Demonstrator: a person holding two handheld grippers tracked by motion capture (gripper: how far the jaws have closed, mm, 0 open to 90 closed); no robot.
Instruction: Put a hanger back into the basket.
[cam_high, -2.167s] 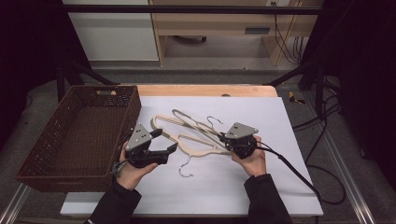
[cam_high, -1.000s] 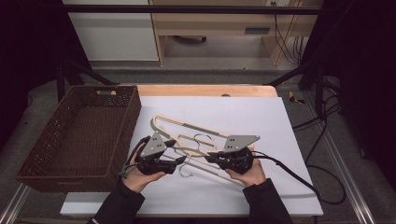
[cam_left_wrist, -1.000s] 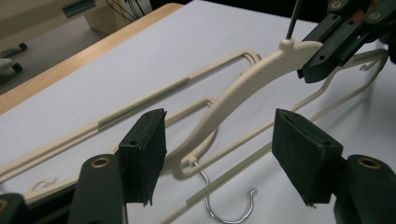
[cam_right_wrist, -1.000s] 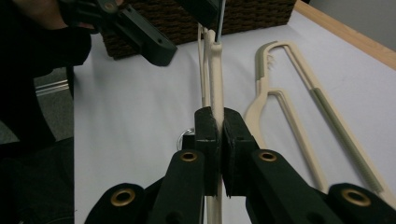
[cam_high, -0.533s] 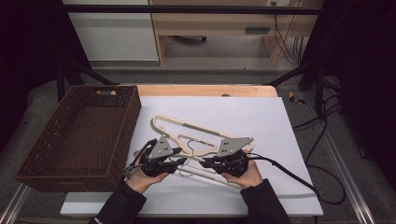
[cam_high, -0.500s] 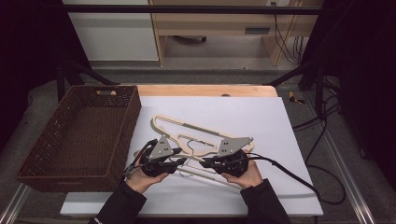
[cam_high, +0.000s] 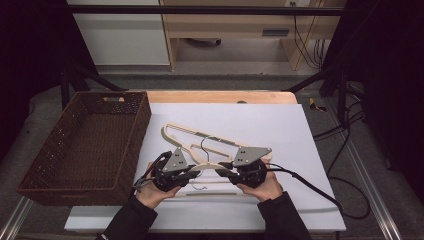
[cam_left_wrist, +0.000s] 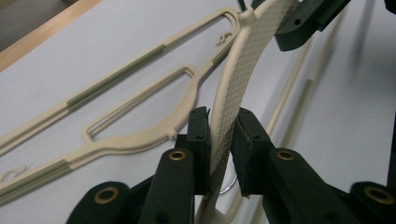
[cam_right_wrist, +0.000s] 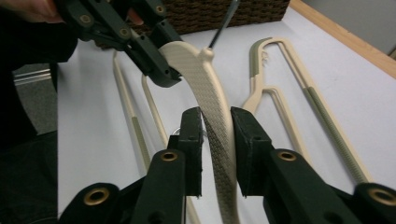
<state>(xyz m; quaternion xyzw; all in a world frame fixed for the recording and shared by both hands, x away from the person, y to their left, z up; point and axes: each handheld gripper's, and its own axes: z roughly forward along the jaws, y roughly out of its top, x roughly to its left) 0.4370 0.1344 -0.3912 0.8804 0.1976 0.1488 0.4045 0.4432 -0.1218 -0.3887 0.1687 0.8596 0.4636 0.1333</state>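
The cream hanger (cam_high: 209, 168) is lifted just above the white table (cam_high: 300, 150) near its front edge, its long axis running level from hand to hand. The left gripper (cam_left_wrist: 220, 149) has just been closing and now pinches one shoulder. The right gripper (cam_right_wrist: 215, 144) straddles the other shoulder, its jaws just eased and barely touching. A second hanger (cam_high: 200, 140) lies flat just behind, and the wicker basket (cam_high: 125, 145) sits at the left, nearer the left gripper.

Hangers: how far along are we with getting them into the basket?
Done: nothing, the wicker basket holds no hanger. In hand: both claws, left claw and right claw, grip one cream hanger at its shoulders. Left: that one, plus the other hangers on the table.
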